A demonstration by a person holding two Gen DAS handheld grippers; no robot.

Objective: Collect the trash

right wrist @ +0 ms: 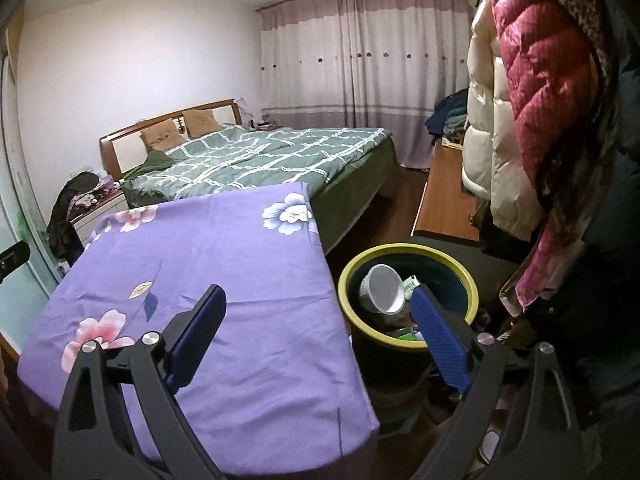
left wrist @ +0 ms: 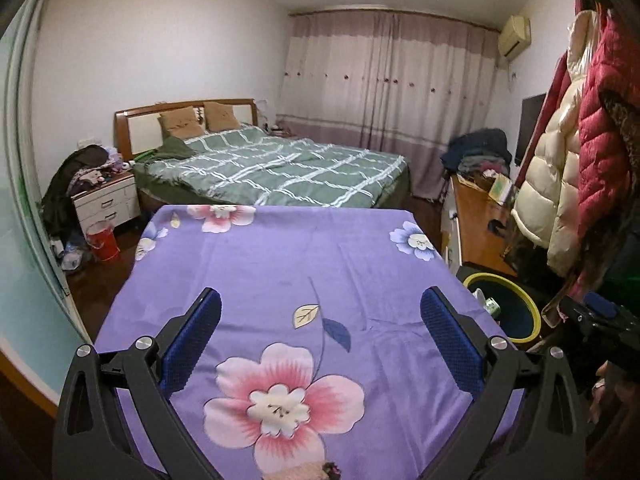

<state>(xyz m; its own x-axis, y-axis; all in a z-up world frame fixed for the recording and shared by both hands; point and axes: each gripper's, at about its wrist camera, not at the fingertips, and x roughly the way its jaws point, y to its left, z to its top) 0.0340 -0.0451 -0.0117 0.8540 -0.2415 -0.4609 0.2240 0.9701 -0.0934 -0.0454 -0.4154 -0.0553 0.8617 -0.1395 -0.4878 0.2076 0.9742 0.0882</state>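
A dark trash bin with a yellow rim [right wrist: 408, 344] stands on the floor at the right of a table under a purple flowered cloth [right wrist: 224, 264]. Inside the bin lie a white plastic cup [right wrist: 382, 290], a green-printed wrapper [right wrist: 410, 282] and other scraps. My right gripper [right wrist: 316, 300] hovers open over the table's right edge, its right finger above the bin, nothing between the pads. In the left wrist view my left gripper [left wrist: 320, 300] is open and empty above the purple cloth [left wrist: 296, 256]; the bin [left wrist: 504, 312] shows at its right.
A bed with a green checked quilt [left wrist: 272, 164] lies behind the table. Puffy coats [right wrist: 532, 120] hang close at the right, over a wooden cabinet [right wrist: 444, 200]. A nightstand piled with clothes [left wrist: 104, 196] and a red bucket [left wrist: 102, 240] stand at the left.
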